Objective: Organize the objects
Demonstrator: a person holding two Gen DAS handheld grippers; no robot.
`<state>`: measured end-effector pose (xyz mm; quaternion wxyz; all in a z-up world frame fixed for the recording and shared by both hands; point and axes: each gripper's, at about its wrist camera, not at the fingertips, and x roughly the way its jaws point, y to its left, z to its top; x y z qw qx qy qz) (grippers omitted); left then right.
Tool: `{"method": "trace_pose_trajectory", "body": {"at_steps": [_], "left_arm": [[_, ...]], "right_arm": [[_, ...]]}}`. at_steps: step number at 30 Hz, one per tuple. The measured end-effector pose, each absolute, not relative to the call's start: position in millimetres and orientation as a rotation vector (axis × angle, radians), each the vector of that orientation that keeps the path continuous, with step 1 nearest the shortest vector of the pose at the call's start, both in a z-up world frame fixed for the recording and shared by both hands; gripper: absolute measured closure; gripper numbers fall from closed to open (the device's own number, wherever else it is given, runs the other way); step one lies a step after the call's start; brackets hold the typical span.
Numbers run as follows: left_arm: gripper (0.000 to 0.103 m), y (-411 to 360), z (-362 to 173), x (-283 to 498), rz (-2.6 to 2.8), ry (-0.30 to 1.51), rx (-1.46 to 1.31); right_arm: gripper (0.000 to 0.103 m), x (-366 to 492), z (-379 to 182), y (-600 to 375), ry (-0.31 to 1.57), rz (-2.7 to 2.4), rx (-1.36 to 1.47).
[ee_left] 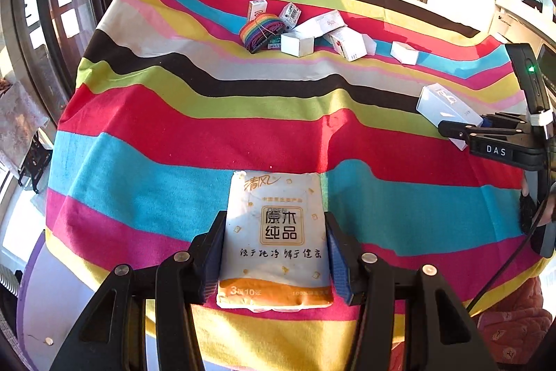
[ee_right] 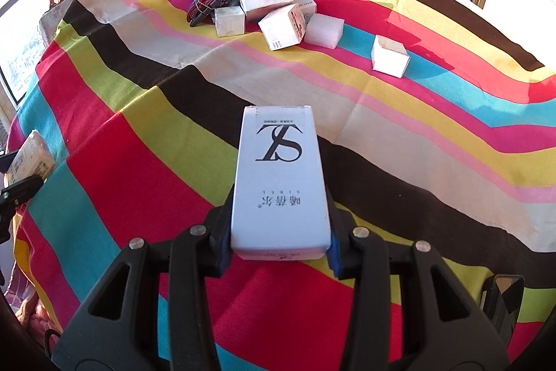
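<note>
Striped cloth covers the counter (ee_left: 173, 113). My left tool (ee_left: 274, 252) pinches a soft, squashy tissue pack (ee_left: 274, 232) by its sides; my right tool (ee_right: 279, 232) clamps a light, stiff white carton (ee_right: 279, 176), both well short of the box pile (ee_right: 271, 9).

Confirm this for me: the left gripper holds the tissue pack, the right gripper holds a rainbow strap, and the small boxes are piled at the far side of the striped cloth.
One thing is wrong. The right gripper holds a white SZ-logo box, as the right wrist view shows; the rainbow strap lies in the far pile. The left gripper does hold the tissue pack, and the small boxes are piled at the far side.
</note>
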<state>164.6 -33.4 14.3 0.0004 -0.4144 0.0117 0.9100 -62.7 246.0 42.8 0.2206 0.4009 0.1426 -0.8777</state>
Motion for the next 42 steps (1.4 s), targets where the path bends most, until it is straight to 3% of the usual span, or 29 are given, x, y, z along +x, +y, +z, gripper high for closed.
{"method": "trace_pose_trajectory", "body": {"at_steps": [11, 28, 42], "left_arm": [[0.05, -48, 11, 188, 2.878, 0.018, -1.309], [0.05, -82, 14, 226, 2.933, -0.086, -1.3], [0.05, -131, 5, 273, 3.015, -0.224, -1.362]], "right_arm": [[0.057, -33, 54, 244, 0.348, -2.434, 1.144], [0.057, 34, 82, 181, 0.443, -2.27, 0.999], [0.057, 118, 72, 110, 0.643, -2.008, 0.885]]}}
